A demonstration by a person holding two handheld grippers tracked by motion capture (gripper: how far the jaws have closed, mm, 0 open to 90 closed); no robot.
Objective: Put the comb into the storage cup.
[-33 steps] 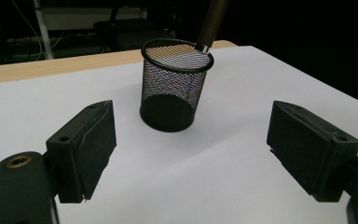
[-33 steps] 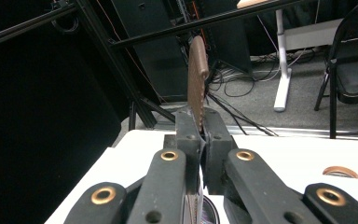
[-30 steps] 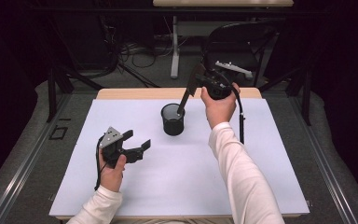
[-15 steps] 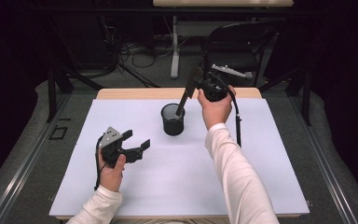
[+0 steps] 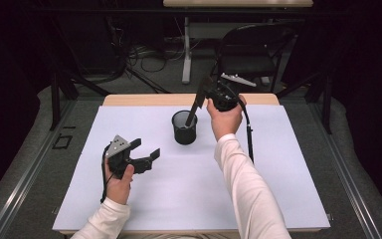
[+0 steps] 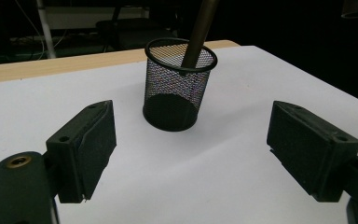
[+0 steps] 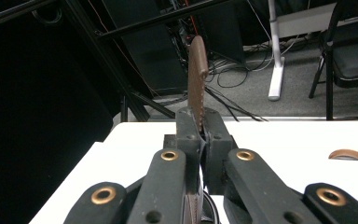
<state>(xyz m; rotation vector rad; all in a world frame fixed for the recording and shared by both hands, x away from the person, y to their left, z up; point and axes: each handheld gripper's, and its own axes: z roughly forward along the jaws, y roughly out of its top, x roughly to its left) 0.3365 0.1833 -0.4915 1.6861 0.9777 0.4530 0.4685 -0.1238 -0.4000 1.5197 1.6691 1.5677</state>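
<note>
Both jaws of the right gripper (image 5: 202, 95) clamp a brown knife (image 7: 197, 79) over the mesh cup (image 5: 184, 127)

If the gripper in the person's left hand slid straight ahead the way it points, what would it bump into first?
Most likely the black mesh cup. It stands on the white table ahead, between the open jaws of the left gripper, with bare surface before it. How far is unclear.

Mesh cup (image 5: 184, 128) stands on the table (image 5: 278, 169), toward the far edge, near centre. Right tool (image 5: 202, 94) sits above and just right of the cup w/ a knife (image 5: 194, 110) slanting down into it. Left tool (image 5: 148, 155) is nearer the person, left of cup, well apart.
</note>
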